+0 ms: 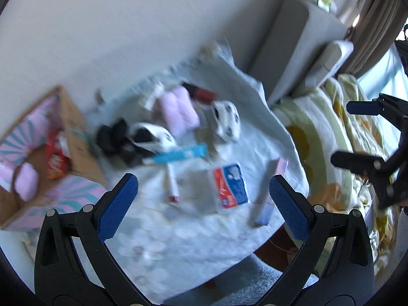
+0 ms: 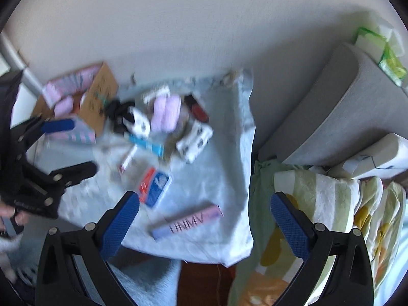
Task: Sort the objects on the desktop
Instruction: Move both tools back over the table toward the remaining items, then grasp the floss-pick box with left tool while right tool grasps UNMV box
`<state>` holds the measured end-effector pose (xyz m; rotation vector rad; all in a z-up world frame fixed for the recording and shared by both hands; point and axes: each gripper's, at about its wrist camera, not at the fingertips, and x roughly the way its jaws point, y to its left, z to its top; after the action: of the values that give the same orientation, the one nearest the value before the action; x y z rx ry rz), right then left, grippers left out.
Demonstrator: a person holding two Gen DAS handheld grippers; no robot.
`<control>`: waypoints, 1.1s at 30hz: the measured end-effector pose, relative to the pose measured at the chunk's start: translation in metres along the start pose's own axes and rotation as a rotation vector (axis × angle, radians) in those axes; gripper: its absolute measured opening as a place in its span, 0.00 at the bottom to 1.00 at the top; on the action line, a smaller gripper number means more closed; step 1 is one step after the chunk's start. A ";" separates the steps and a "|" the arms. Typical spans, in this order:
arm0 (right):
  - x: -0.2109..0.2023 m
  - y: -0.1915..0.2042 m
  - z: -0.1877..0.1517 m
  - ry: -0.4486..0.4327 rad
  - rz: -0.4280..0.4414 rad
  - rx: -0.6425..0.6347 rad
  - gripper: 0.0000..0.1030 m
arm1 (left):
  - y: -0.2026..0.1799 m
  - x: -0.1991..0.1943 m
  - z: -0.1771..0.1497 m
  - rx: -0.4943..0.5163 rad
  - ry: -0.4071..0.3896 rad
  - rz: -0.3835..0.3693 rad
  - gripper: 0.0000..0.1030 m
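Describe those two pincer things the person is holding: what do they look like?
Both are alike: the left tongs and right tongs are matte black plastic frames with cut-out arms and round silver rivets at the joints. Each finger ends in a flat bright blue pad with a fine grid texture. No cables show.

On the pale blue cloth-covered table point(image 2: 229, 153) I see my clutter, all blurred: a long pink-and-lilac lettered box point(image 2: 187, 221) lying flat near the front edge, a red-and-blue flat packet point(image 2: 154, 187) behind it, a red-capped white pen point(image 2: 127, 162), and a bright blue tube point(image 2: 146, 145). Further back lie fluffy pink cloth point(image 2: 165, 113), black-and-white spotted socks point(image 2: 195, 140) and a black bundle point(image 2: 117, 111). An open cardboard box point(image 2: 98, 97) sits at the left.
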<state>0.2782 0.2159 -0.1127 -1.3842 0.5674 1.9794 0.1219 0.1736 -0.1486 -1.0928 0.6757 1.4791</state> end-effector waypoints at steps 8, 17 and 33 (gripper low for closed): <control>0.052 0.000 -0.036 0.105 0.085 -0.354 1.00 | -0.029 0.058 -0.015 0.015 0.066 0.052 1.00; 0.099 0.018 -0.051 0.128 0.172 -0.755 0.95 | -0.036 0.091 -0.022 -0.007 0.096 0.123 0.98; 0.123 0.045 -0.064 0.132 0.286 -1.202 0.66 | -0.033 0.107 -0.029 -0.012 0.085 0.145 0.94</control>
<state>0.2597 0.1741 -0.2506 -2.1879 -0.5501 2.5944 0.1664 0.2017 -0.2519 -1.1405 0.8216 1.5681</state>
